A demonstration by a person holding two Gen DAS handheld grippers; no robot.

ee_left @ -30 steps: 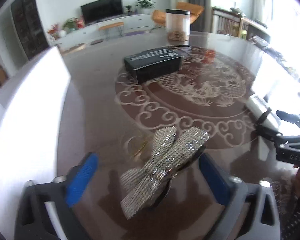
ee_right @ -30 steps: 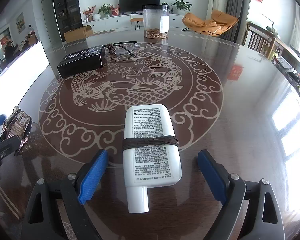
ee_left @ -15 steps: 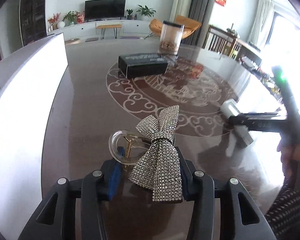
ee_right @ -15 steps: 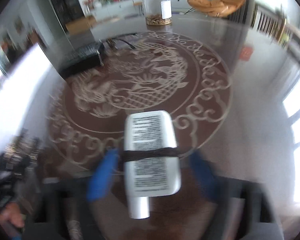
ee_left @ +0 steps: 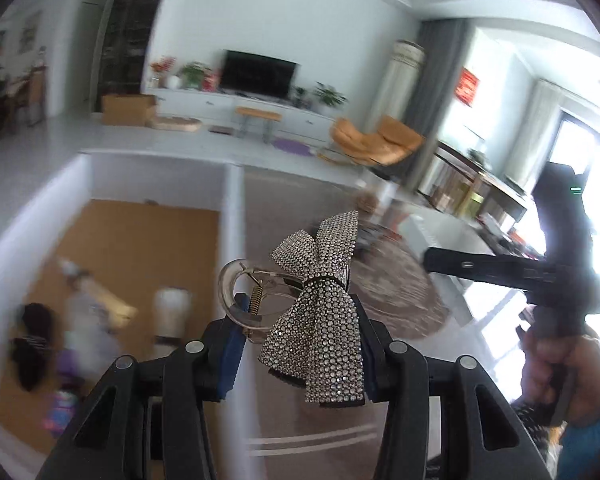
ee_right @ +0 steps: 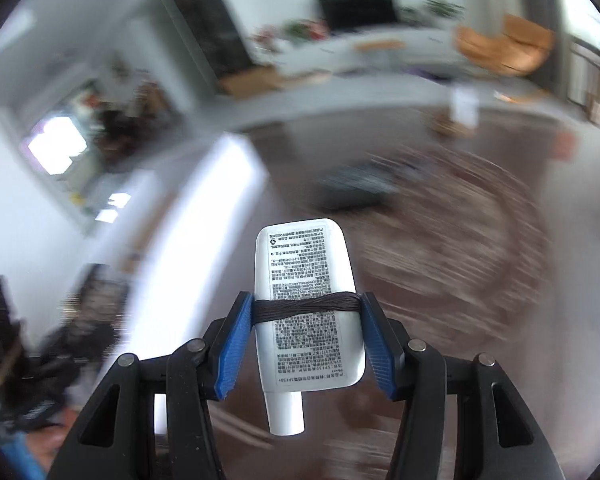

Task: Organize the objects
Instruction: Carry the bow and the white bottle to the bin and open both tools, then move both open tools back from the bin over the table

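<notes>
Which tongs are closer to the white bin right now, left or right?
Left. The left tongs, shut on the bow clip, hang over the white bin wall. The right tongs, holding the tube, sit farther right, over the table.

Black TV (ee_left: 258,73) on wall; orange armchair (ee_left: 376,142); cardboard box (ee_left: 128,109).

White tube (ee_right: 309,304): small print, unreadable.

The dark glossy worktop (ee_left: 320,420) with a pale round scroll pattern carries a black box (ee_right: 356,186) and, farther back, a clear jar (ee_right: 462,110)
</notes>
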